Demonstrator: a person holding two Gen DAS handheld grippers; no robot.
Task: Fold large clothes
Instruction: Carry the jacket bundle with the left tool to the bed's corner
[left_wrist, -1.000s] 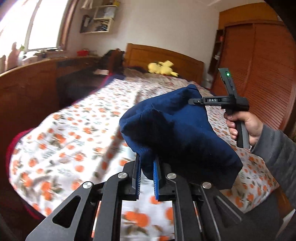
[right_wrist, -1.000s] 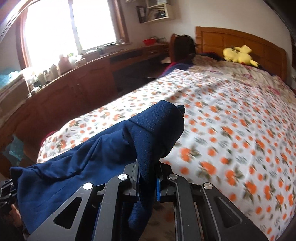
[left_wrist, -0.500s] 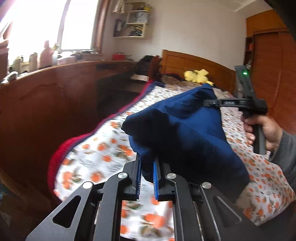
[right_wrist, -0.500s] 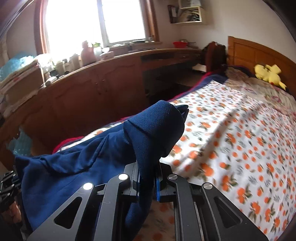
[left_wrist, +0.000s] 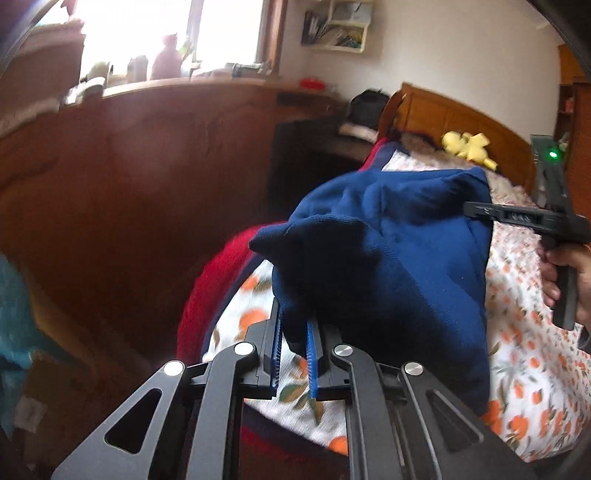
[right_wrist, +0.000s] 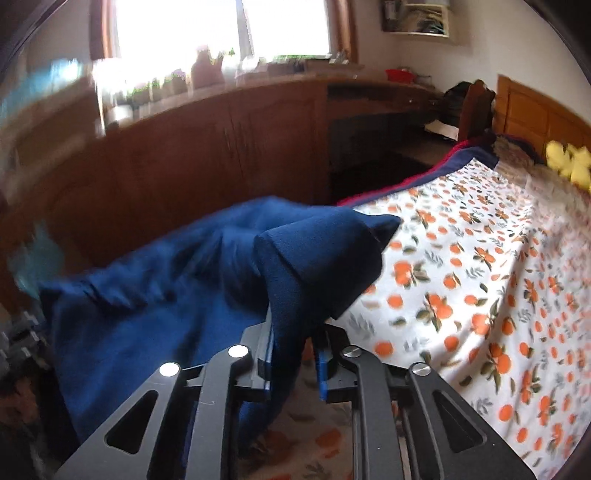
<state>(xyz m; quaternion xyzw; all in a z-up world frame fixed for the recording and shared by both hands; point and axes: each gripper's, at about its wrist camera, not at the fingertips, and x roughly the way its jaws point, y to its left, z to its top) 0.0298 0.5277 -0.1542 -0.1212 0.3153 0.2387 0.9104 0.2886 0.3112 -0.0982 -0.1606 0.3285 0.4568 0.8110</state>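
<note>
Over the bed's near edge, at six o'clock in both wrist views, my left gripper (left_wrist: 294, 345) still pinches the navy sweatshirt (left_wrist: 399, 266) while my right gripper's (right_wrist: 295, 360) jaws are opening around its fold, so release onto the orange-print bedspread (right_wrist: 480, 295) seems underway.

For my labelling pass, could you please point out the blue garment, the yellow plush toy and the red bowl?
blue garment (left_wrist: 406, 266): left wrist view, middle of the hanging cloth.
yellow plush toy (left_wrist: 466, 146): left wrist view, its body.
red bowl (right_wrist: 510, 75): right wrist view, its side.
</note>
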